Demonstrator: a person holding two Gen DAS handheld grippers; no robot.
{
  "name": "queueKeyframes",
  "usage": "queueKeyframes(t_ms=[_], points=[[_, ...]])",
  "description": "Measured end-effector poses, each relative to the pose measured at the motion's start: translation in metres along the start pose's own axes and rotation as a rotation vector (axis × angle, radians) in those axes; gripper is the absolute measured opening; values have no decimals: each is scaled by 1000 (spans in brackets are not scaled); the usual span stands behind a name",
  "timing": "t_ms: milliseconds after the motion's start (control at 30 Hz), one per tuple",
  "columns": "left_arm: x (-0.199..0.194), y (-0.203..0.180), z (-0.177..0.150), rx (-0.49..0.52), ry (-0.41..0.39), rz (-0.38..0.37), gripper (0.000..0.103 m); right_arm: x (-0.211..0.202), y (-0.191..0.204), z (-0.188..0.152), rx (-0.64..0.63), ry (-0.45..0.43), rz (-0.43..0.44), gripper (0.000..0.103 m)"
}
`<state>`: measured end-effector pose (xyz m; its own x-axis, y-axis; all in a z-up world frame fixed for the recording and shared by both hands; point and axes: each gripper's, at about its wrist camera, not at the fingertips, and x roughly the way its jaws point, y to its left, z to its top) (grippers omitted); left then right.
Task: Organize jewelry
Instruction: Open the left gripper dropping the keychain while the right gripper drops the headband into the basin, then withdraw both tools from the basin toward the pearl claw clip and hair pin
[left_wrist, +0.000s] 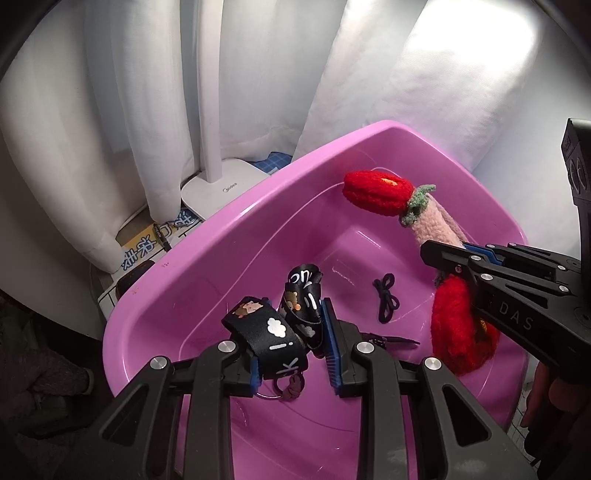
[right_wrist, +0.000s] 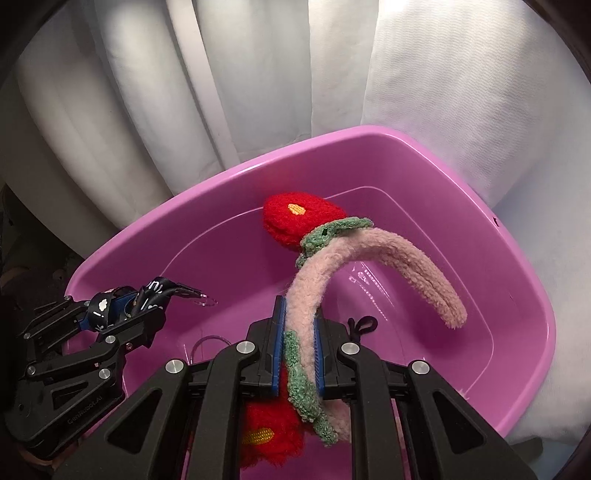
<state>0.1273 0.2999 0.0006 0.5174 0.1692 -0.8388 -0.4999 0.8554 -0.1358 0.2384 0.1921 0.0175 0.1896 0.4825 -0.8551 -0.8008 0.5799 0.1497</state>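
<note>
At the bottom centre of the left wrist view, the left gripper (left_wrist: 291, 354) has its jaws partly closed on a bunched black printed lanyard (left_wrist: 275, 325), held over the pink plastic tub (left_wrist: 207, 258). At the right edge, the right gripper (left_wrist: 443, 254) is clamped on a fuzzy pink headband (right_wrist: 369, 251) bearing red knitted flowers (left_wrist: 376, 195), also above the tub. A small dark hair tie (left_wrist: 386, 297) lies on the tub floor between them, and a white lamp base (left_wrist: 221, 192) stands beyond the rim at upper left, before white curtains (left_wrist: 147, 92).
</note>
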Motion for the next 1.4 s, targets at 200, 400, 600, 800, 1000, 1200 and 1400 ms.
queueKeyframes(t_ms=[200, 400, 600, 800, 1000, 1200, 1400], points=[[9, 3, 0, -11, 37, -16, 28, 18, -3, 7, 25, 45, -9, 14], [5, 3, 1, -22, 29, -13, 42, 16, -4, 9, 32, 48, -35, 43], [-8, -2, 0, -1, -23, 6, 72, 13, -6, 13, 35, 37, -52, 60], [-15, -3, -1, -2, -33, 13, 72, 5, -7, 6, 47, 29, -52, 60], [-26, -3, -4, 3, -61, 22, 72, -4, -8, 0, 55, 19, -46, 60], [-37, -3, -9, -1, -78, 27, 72, -14, -6, -2, 56, 3, -42, 60], [-51, 0, -17, -13, -103, 30, 72, -27, -2, -8, 71, -25, -19, 62]])
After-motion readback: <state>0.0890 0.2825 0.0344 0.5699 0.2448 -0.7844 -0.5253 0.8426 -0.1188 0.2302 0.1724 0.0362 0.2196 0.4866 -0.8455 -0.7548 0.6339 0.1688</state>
